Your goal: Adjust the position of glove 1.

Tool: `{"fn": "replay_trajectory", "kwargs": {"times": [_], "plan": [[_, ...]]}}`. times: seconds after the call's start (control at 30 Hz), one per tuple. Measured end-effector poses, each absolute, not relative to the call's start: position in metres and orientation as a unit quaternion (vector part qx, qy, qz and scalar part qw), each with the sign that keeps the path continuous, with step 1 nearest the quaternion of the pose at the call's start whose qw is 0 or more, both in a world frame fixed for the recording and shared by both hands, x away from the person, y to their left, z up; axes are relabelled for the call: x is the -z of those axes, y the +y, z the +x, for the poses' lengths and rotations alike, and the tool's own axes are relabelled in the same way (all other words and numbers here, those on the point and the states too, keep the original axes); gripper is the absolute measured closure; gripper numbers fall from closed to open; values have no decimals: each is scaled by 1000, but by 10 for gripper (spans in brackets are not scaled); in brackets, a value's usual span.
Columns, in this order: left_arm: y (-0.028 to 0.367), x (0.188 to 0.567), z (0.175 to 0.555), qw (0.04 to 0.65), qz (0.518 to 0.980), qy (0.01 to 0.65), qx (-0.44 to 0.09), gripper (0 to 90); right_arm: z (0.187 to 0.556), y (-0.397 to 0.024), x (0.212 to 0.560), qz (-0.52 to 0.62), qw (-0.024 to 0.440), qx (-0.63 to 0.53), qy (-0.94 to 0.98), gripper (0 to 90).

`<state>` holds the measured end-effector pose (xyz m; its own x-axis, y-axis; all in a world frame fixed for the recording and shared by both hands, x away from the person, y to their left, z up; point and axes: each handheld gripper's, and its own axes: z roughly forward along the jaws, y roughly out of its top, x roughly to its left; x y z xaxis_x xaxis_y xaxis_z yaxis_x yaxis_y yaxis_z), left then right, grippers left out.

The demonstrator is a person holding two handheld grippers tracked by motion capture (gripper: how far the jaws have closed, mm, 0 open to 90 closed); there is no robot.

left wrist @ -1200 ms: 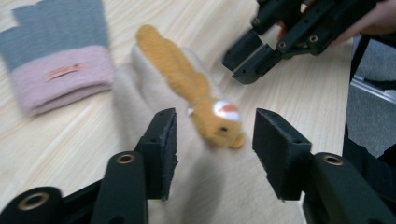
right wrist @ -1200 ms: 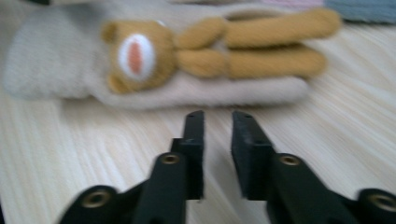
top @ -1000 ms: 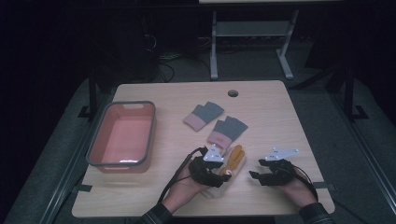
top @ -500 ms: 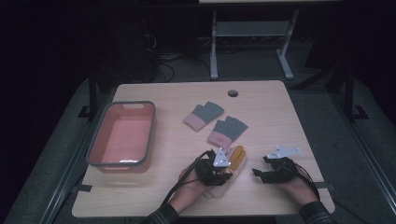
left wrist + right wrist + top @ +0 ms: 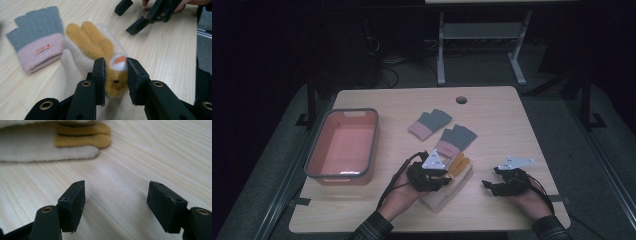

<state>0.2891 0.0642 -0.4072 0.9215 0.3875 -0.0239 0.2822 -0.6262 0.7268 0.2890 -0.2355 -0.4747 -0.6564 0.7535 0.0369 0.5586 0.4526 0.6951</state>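
Note:
A cream mitten [image 5: 444,194] with orange-yellow plush fingers [image 5: 87,40] lies near the table's front edge. My left gripper [image 5: 116,75] has just been closing, and its pads now pinch the orange plush patch on top of the mitten; in the high view the left gripper [image 5: 446,174] sits over the mitten. To the right my right gripper [image 5: 488,186] rests low on the wood, apart from the mitten. In the right gripper view its jaws [image 5: 116,200] stand open over bare table, with the mitten [image 5: 45,150] farther off.
Two grey-and-pink fingerless gloves [image 5: 430,124] [image 5: 457,139] lie behind the mitten, one touching its fingertips. A pink bin with a grey rim [image 5: 373,145] stands at the left. A cable hole [image 5: 461,100] is near the table's far edge.
My left gripper has shifted onto the mitten and its jaws have come together on the orange plush. The right gripper has kept still.

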Motion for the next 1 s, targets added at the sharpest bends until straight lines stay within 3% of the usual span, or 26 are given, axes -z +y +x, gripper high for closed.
{"fn": "replay_trajectory", "kwargs": {"times": [0.3,0.63,0.83,1.0], "plan": [[54,426,288,373,906,191,-59,657,289,-235,475,391,139,-349,840,298],[78,412,298,407,886,214,-53,396,289,-235,477,390,141,-353,839,228],[89,423,296,386,895,218,-47,160,290,-236,478,388,144,-356,838,212],[86,438,293,371,900,226,-36,131,289,-236,478,392,144,-355,837,211]]}}
